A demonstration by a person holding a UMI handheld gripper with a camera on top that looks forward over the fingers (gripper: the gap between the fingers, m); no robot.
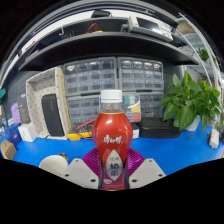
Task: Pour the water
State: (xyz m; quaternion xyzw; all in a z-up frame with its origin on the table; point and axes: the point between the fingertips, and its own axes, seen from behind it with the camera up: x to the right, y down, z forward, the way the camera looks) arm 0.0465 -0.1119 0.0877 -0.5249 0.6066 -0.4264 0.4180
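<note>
The hand-held gripper (pixel 113 172) is clamped on an upright bottle (pixel 112 135) full of red liquid, white cap on

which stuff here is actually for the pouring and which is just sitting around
For the job: bottle of red drink with a white cap, held between the gripper fingers. No cup or glass to pour into shows.

Just lying about: green potted plant, drawer cabinets behind, white rack, black box, all on or behind the blue table.
</note>
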